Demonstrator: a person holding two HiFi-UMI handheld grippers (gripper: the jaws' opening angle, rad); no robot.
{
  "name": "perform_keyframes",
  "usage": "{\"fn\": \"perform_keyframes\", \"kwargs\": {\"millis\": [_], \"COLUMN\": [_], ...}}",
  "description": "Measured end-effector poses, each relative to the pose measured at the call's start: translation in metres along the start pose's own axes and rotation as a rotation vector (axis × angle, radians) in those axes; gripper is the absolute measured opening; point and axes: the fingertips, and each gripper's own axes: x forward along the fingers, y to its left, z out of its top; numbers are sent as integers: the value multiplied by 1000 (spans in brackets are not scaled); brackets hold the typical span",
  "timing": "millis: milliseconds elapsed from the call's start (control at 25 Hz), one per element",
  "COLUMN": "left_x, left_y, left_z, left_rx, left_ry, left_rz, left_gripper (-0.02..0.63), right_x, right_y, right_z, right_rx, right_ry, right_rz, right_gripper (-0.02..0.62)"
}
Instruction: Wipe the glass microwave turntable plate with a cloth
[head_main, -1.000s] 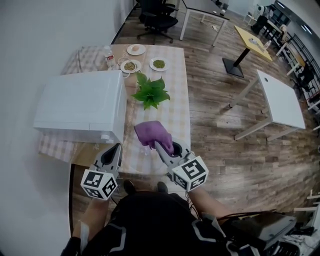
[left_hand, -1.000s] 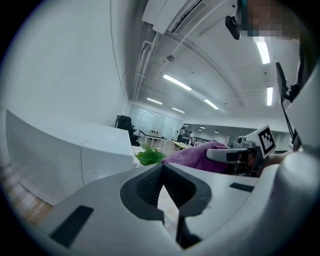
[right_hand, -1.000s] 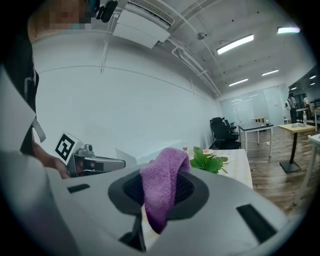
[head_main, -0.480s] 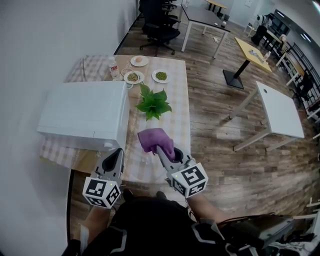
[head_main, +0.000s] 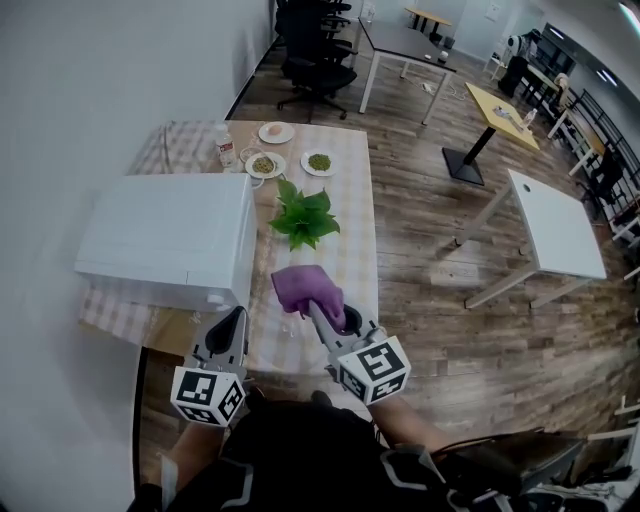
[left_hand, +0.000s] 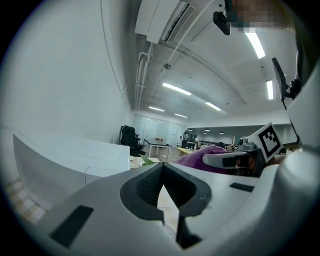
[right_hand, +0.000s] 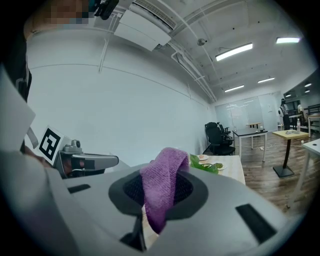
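The right gripper (head_main: 322, 312) has its jaws closed on a purple cloth (head_main: 303, 286). In the right gripper view the knitted, coarse-textured fabric (right_hand: 162, 185) rises as a folded band out of the dark ribbed pads and hangs down between them. In the head view the cloth bunches into a soft, rounded mass over the near edge of the table (head_main: 355, 250), which is covered with a pale checked tablecloth. The left gripper (head_main: 238, 312) is held just off the near edge, close to the near left corner. In the left gripper view (left_hand: 162, 172) its jaw tips meet at the top with only a narrow wedge-shaped gap below them, and nothing is between them. Each gripper carries a cube with black-and-white square markers at its rear, one on the right (head_main: 372, 368) and one on the left (head_main: 209, 395). A white box-shaped microwave (head_main: 165, 240) with smooth flat panels stands along the left edge of the table. A leafy green plant (head_main: 303, 217) sits at mid-table, beside the microwave's far right corner. At the far end are three small round plates (head_main: 263, 165), two of them holding green contents, and a clear bottle (head_main: 226, 150) stands near the far left corner. The glass turntable plate cannot be made out in any view.
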Motion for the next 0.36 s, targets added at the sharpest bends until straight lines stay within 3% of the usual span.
{"fn": "perform_keyframes", "kwargs": {"millis": [360], "left_x": [-7], "left_y": [1], "left_z": [1], "left_rx": [-5], "left_ry": [-22], "left_rz": [-8], "left_gripper": [8], "right_x": [-4], "right_y": [5], "right_z": [5], "right_rx": [-11], "right_ry": [-16], "right_rz": [-5], "right_gripper": [61]}}
